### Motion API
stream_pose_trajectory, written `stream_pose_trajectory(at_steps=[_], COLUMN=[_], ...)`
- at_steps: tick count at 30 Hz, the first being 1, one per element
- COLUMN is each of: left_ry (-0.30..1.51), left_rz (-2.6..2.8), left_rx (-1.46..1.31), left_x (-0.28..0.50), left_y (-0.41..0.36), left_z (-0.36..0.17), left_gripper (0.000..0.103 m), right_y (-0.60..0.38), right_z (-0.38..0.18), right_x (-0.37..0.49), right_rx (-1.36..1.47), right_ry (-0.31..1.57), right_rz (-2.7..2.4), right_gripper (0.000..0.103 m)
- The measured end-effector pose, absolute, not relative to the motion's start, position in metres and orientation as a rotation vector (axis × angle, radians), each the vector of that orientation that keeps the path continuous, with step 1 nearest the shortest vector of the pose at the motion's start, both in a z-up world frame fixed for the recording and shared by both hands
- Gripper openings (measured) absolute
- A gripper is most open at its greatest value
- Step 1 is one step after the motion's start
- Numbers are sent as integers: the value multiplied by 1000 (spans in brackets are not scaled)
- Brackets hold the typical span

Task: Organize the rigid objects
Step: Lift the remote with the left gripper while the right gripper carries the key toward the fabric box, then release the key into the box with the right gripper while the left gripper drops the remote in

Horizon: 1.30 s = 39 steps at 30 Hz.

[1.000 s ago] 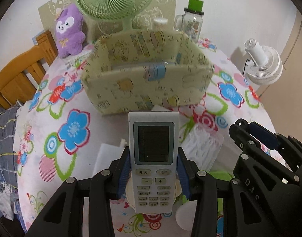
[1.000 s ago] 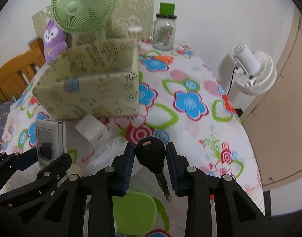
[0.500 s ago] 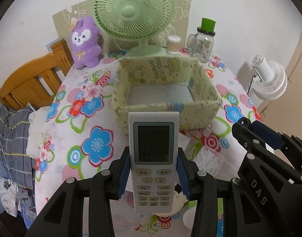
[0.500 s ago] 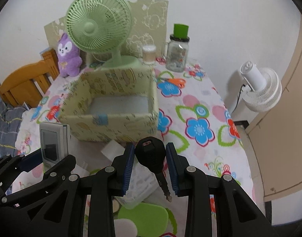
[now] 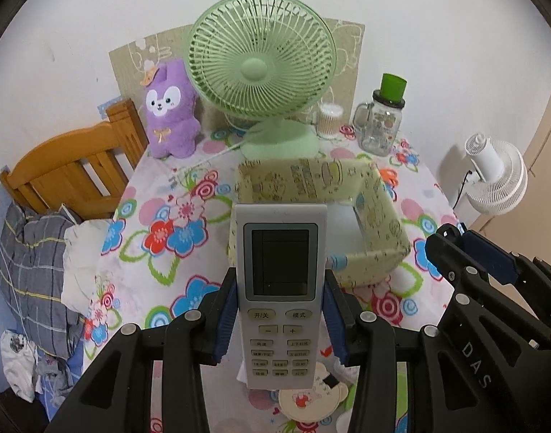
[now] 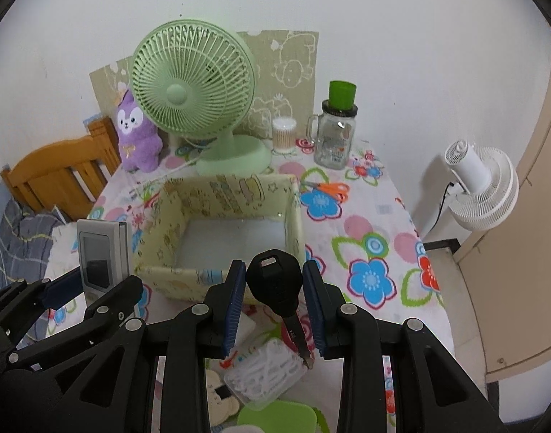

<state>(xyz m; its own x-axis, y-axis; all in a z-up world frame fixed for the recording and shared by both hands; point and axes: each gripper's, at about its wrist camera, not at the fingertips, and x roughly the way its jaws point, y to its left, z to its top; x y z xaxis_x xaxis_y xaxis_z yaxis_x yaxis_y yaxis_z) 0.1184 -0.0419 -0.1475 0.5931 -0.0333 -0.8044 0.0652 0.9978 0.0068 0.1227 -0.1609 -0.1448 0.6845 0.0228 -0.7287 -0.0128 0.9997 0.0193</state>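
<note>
My left gripper (image 5: 280, 315) is shut on a white air-conditioner remote (image 5: 280, 288), held upright above the flowered table, its screen facing the camera. My right gripper (image 6: 274, 301) is shut on a black-headed key (image 6: 275, 283), blade hanging down. A pale yellow fabric storage box (image 6: 225, 195) with an open top and a bare white floor stands just beyond both grippers; the left wrist view shows the box (image 5: 376, 216) partly hidden behind the remote. The left gripper with the remote (image 6: 100, 252) appears at the left of the right wrist view.
Behind the box stand a green desk fan (image 6: 192, 97), a purple plush toy (image 6: 135, 133), a cotton-swab jar (image 6: 283, 135) and a glass mug jar (image 6: 335, 137). Orange scissors (image 6: 329, 188) lie right of the box. A clear tray (image 6: 264, 371), green lid (image 6: 275, 416) and cartoon coaster (image 5: 311, 400) lie below.
Both grippers have risen with the remote and the key still held. The box now lies lower in view, its open inside showing, and the fan and wall have come into fuller view.
</note>
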Motion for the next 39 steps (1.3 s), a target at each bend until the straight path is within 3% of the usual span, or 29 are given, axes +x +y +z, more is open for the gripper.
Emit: stream_pose_trajectory(at_steps=[14,39], left_ry=[913,980], left_rz=[-62,-42], left_rx=[31,13], left_x=[155,235], left_y=[-40,-36], left_z=[-142,-192], left_gripper=[45,45], right_y=[-162,-156], right_z=[-141,-182], right_x=[160,250], right_rx=[79,61], right_ry=[818,826], right_rz=[36,37], right_gripper=[35,35])
